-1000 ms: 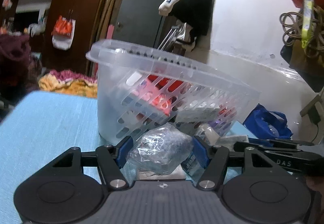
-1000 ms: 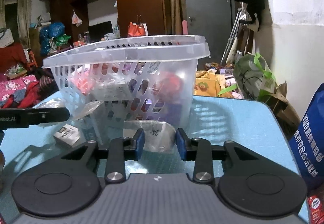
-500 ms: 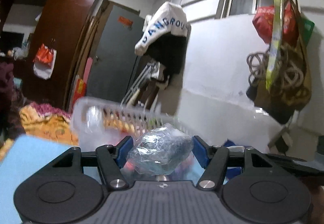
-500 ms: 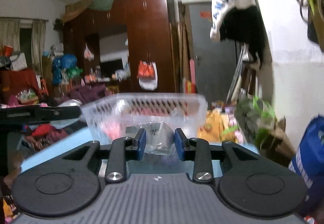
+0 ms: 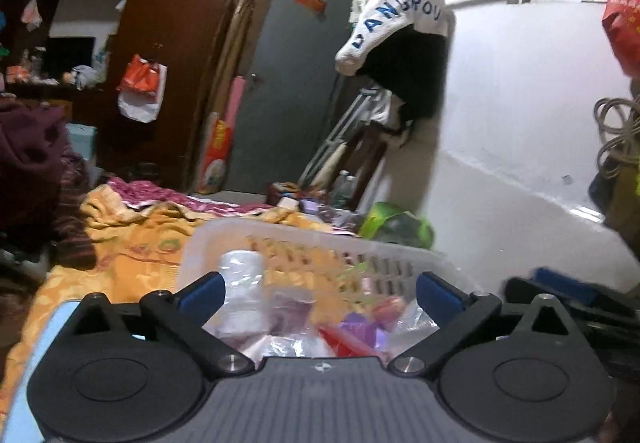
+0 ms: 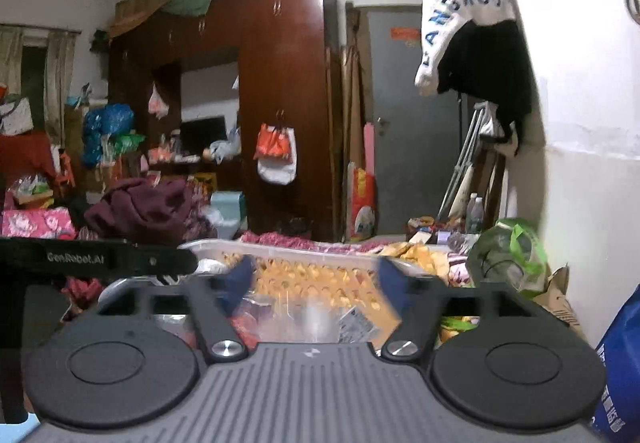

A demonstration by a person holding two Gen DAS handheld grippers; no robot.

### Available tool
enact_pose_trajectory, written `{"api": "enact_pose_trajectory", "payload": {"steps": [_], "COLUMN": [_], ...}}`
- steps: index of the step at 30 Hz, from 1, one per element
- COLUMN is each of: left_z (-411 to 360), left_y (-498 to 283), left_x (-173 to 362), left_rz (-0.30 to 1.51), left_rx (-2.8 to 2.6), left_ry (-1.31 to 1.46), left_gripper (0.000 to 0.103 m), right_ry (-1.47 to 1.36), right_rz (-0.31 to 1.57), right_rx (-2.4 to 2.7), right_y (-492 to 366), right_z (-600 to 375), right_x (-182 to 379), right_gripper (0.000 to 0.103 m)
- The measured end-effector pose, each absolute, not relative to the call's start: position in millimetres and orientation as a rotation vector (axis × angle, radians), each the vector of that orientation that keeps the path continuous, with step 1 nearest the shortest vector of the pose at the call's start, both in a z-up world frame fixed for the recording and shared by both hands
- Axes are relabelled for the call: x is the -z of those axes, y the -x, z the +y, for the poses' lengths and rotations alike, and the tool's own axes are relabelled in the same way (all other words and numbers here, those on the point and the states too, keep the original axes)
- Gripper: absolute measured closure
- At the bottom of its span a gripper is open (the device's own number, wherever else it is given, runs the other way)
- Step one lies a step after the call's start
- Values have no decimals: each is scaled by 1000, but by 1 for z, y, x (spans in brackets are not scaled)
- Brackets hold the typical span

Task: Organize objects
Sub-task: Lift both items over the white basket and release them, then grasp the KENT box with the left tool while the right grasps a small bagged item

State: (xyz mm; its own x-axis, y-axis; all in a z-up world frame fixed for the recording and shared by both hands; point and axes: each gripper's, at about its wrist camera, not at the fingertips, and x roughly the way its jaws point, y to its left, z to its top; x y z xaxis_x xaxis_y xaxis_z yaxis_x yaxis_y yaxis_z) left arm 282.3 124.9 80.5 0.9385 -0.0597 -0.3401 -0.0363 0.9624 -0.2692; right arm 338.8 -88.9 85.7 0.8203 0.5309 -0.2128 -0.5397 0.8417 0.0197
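Note:
A clear slotted plastic basket point(image 5: 304, 239) sits just under and ahead of both grippers; it also shows in the right wrist view point(image 6: 280, 249). It holds several wrapped items: a white roll in plastic point(image 5: 240, 295), purple and red packets point(image 5: 356, 327), and clear plastic bags point(image 6: 320, 317). My left gripper point(image 5: 318, 293) is open wide and empty above the basket's contents. My right gripper point(image 6: 314, 281) is open and empty over the basket's near side. The left gripper's body point(image 6: 100, 261) shows at the left of the right wrist view.
A light blue tabletop point(image 5: 24, 403) carries the basket. A blue bag point(image 6: 620, 371) stands at the right. A white wall point(image 5: 520, 171) is close on the right. A bed with orange bedding point(image 5: 132, 239) and a dark wardrobe point(image 6: 280, 103) lie beyond.
Both grippers rose above the basket rim and opened. The crinkled plastic bag left my left gripper and the clear bag left my right gripper; both views now look down into the basket.

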Motion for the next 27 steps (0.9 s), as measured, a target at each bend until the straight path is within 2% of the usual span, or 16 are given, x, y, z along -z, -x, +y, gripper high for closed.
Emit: {"api": "enact_pose_trajectory", "payload": {"steps": [1,2,6,9,11,13,14,18,20,27], "left_z": [125,124,114,103,106,114,117,118,113,78], "left_y": [-274,-265,-210,-186,-182,-182,-182,-187,-192,-209], "left_x": [-82,-85,-82,-53,-32,-16,-12,0,4,18], "left_rz": [339,323,265,309,357,393,400,439,460,559], "left_rx": [9,10,48,49,36,36,36,20,28,43], "left_ry": [261,247,151,64,68,113,121,133,136,62], "left_gripper": [0,0,0,0,0,0,0,0,0,0], "right_ry": [43,43,-10,79,120,132,124,114,127,120], "right_rz": [191,171,157,251,312,393,420,464,469,417], "right_rx": [-566,-572,-664,-688,-698,-720,-733,-743,-735,-663], "right_y": [-329,-320,-283,-272,-276,-288,-293,-300,-297,-279], "right_z": [-95,-100,-127,-118,-106,-91,-87,-70,-69,-110], "right_x": [-86,-86,-77,-49,-26,-7,-1,15,19,17], "right_gripper": [3,1,0,0,12,40,45,46,70,70]}}
